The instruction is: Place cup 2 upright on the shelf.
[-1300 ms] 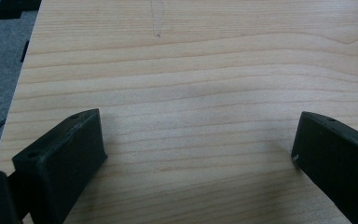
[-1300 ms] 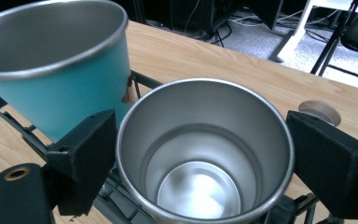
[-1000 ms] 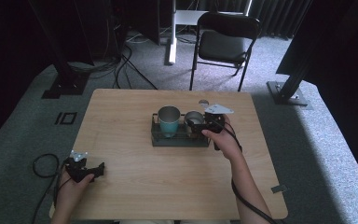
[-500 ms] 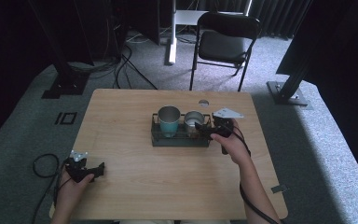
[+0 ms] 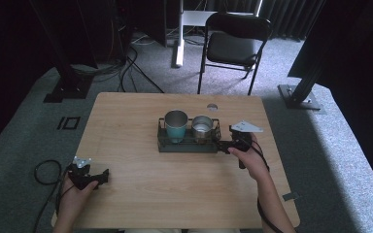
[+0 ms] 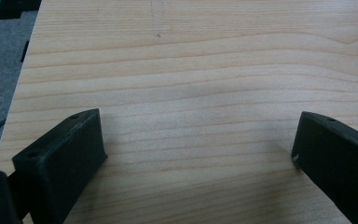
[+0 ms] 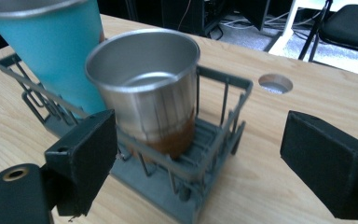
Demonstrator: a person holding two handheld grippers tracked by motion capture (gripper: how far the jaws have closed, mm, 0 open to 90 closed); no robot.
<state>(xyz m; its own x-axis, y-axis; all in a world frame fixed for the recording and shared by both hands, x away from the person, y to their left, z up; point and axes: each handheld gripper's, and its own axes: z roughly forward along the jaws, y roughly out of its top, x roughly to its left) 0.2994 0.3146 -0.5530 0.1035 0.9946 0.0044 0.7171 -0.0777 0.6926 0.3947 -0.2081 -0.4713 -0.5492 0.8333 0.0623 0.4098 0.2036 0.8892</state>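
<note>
Since a second ago the right gripper has come down from above the rack to table level at the rack's right end, while the left gripper has not moved.

In the right gripper view the steel cup is a plain, shiny metal tumbler, slightly tapered, with a rolled rim and a brownish band around its base. It stands upright in the right half of the rack, a low grey wire basket with a slatted floor. Just beside it, in the left half, stands a taller teal cup with a metal rim and bare metal inside. From the high view the rack sits near the middle of the table, slightly toward the far side.

The right gripper's jaws are spread wide, set just off the rack's right end, touching nothing.

Well apart, the left gripper rests near the table's near left corner, its jaws also wide apart over bare wood.

A chair stands beyond the table.
</note>
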